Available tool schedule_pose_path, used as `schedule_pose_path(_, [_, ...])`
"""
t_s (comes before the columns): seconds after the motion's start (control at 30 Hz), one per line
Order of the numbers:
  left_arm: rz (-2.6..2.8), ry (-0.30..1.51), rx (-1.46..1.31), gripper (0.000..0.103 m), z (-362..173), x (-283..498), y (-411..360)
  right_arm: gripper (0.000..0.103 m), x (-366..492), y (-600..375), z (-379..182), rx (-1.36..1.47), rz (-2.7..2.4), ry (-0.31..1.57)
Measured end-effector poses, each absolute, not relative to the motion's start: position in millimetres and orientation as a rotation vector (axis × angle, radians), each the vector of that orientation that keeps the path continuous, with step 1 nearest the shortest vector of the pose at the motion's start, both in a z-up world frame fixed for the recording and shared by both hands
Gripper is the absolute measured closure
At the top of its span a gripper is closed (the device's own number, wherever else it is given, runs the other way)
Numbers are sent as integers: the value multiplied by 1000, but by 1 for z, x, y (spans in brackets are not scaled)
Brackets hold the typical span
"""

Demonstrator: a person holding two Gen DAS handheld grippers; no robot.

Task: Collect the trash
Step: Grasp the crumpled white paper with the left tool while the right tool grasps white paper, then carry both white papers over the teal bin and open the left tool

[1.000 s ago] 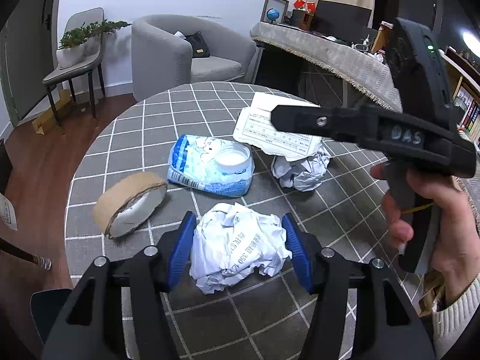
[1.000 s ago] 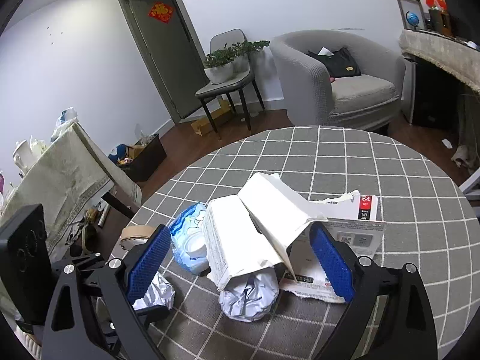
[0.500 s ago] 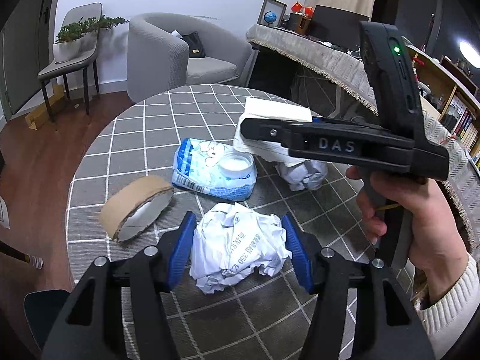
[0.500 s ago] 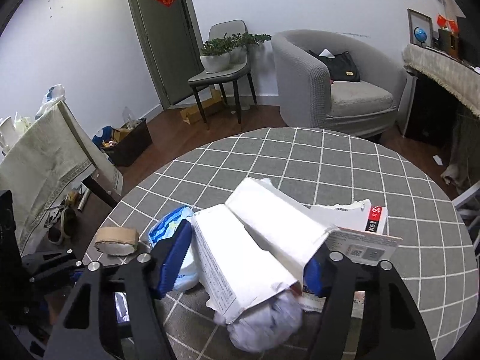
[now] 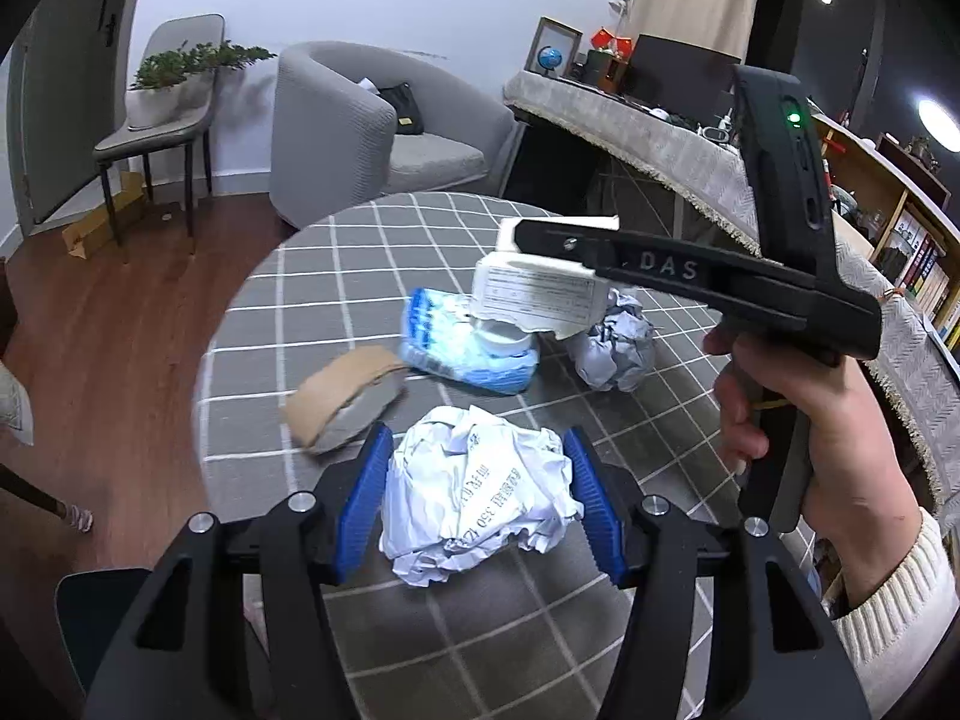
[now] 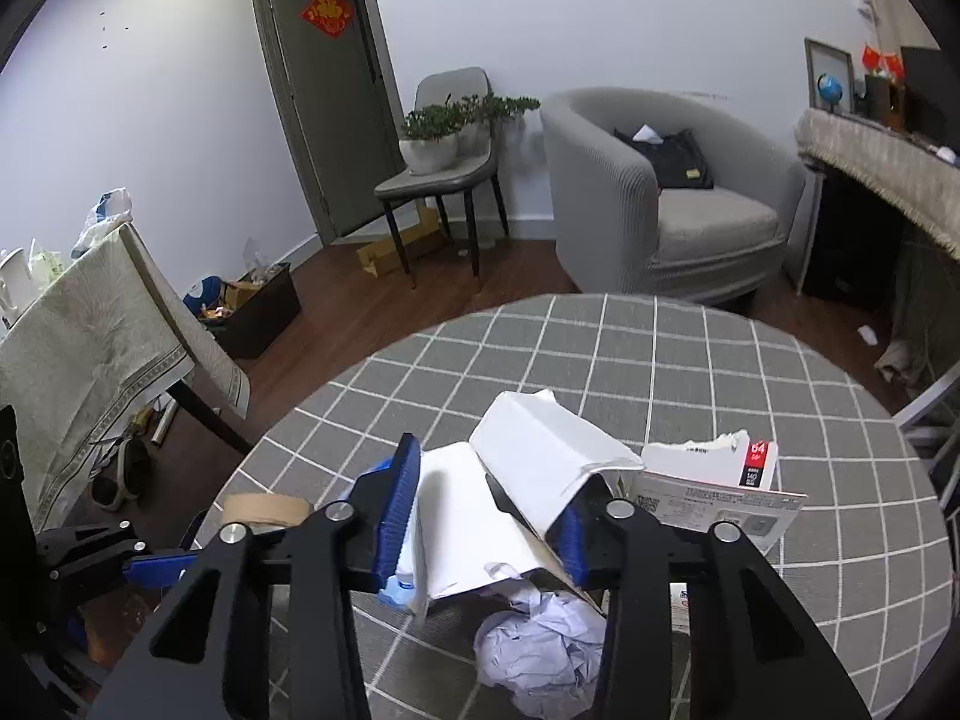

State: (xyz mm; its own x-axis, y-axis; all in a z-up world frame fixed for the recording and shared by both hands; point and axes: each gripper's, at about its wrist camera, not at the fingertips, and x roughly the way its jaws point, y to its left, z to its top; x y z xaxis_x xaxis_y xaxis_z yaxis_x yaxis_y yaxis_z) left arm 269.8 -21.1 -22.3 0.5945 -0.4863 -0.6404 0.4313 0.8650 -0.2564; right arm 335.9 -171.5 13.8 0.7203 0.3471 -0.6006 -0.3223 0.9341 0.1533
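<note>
Round grey checked table [image 5: 288,300], crumpled paper [image 5: 480,504] between left tool [image 5: 477,504] pads

Bare checked tablecloth [image 6: 690,360] beyond clustered trash, unobstructed.

— Where's my left gripper [image 5: 477,501]?

— Low in the centre of the left wrist frame, angled downward, blue pads pressed against both sides of a crumpled paper ball [image 5: 477,507].

— And my right gripper [image 6: 486,516]?

— Bottom centre of its own frame, jaws closing on a white folded paper [image 6: 540,456]. My right hand [image 5: 798,420] grips its handle at the right of the left frame, cream sleeve [image 5: 894,618] showing.
</note>
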Motion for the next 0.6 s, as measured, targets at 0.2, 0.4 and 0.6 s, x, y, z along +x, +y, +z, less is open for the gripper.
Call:
schedule_pose_path(0.2, [-503, 753, -95, 42, -17, 257, -1, 98, 324, -150, 15, -14, 371, 681])
schedule_pose_path(0.4, [-464, 733, -102, 42, -8, 240, 21, 100, 304, -138, 28, -7, 360, 610])
schedule_pose_path(0.6, [-403, 706, -106, 42, -2, 223, 49, 100, 284, -127, 43, 15, 385, 550])
